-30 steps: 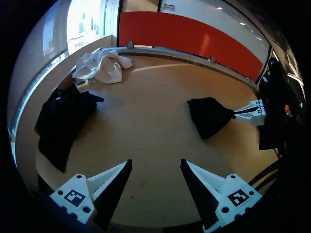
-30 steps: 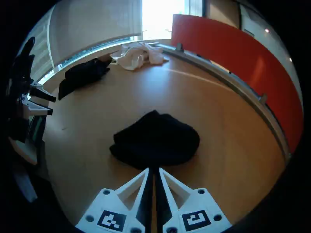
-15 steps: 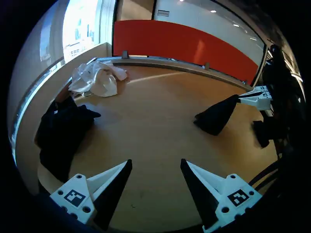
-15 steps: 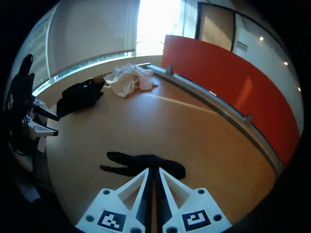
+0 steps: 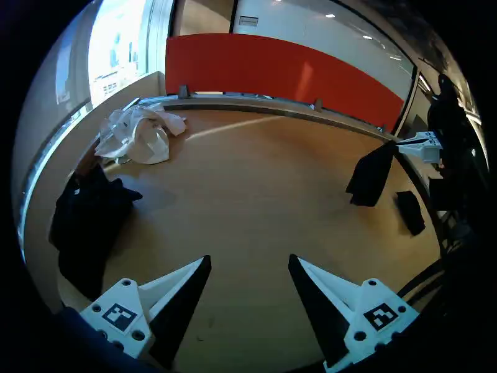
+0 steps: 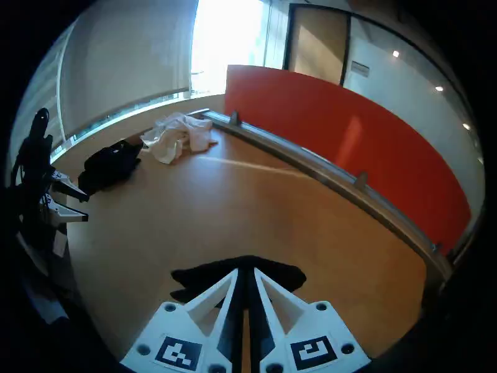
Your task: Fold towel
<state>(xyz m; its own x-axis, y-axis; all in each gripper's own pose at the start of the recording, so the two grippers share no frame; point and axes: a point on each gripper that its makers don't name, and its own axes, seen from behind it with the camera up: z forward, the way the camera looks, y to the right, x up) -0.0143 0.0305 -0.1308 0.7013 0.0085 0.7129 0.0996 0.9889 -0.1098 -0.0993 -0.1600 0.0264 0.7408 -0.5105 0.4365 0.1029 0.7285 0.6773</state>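
Observation:
A black towel [image 5: 371, 176] hangs limp above the wooden table [image 5: 261, 186], pinched at its top by my right gripper [image 5: 398, 144], seen at the far right of the left gripper view. In the right gripper view, that gripper [image 6: 246, 273] is shut on the towel [image 6: 199, 280], which spreads dark beneath the fingers. My left gripper [image 5: 248, 267] is open over bare table with nothing between its fingers. It also appears small at the left edge of the right gripper view as the left gripper [image 6: 86, 209], well away from the towel.
A crumpled white cloth pile [image 5: 136, 127] and a black cloth heap [image 5: 87, 214] lie along the window side of the table. A red partition [image 5: 279, 65] with a metal rail borders the far edge. A dark patch [image 5: 410, 211] lies on the table below the hanging towel.
My right gripper has lifted the black towel off the table, from a flat heap to hanging limp, and carried it up and away. The left gripper has stayed open.

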